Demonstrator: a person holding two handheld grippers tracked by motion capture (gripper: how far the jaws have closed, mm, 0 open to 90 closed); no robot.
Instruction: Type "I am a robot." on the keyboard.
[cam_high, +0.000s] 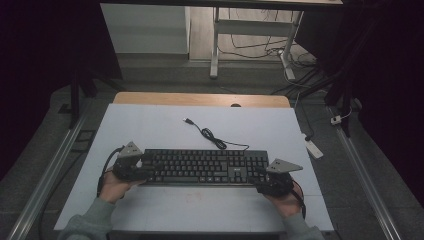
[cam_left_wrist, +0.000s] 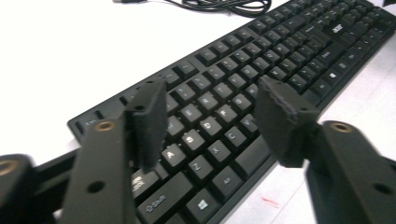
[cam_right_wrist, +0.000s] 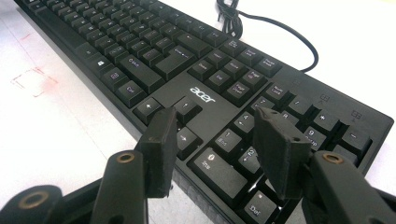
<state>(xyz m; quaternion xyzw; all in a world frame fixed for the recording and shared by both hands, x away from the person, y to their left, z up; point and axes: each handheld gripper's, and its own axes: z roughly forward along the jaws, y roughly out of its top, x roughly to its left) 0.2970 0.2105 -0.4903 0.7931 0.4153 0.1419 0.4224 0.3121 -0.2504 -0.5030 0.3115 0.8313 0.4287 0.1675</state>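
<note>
A black keyboard (cam_high: 205, 166) lies flat on a white table (cam_high: 165, 135), its long side running left to right in front of a person seated at the near edge. The person's forearms, in grey-green sleeves, come up from the bottom of the high view, each hand holding a black two-jaw gripper. The left gripper (cam_high: 142, 165) sits at the keyboard's left end, and the right gripper (cam_high: 261, 176) sits at its right end, so the keyboard lies between the two. In the left gripper view, the left gripper's (cam_left_wrist: 210, 119) jaws stand apart above the letter keys near the left edge of the keyboard (cam_left_wrist: 261, 70), with nothing clamped between them; keys such as A, S, D and F show in the gap. In the right gripper view, the right gripper's (cam_right_wrist: 212, 149) jaws also stand apart, poised over the arrow keys and number pad at the near right corner of the keyboard (cam_right_wrist: 154, 56); whether the pads touch the keys cannot be told. A white brand logo sits on the keyboard above the arrow keys. The keyboard's black cable (cam_high: 210, 135) runs from its far edge across the table, bunched in a small loop, and ends in a loose plug (cam_high: 187, 121) lying on the white surface. Behind the table are a strip of wood and the legs of another desk (cam_high: 250, 45).
</note>
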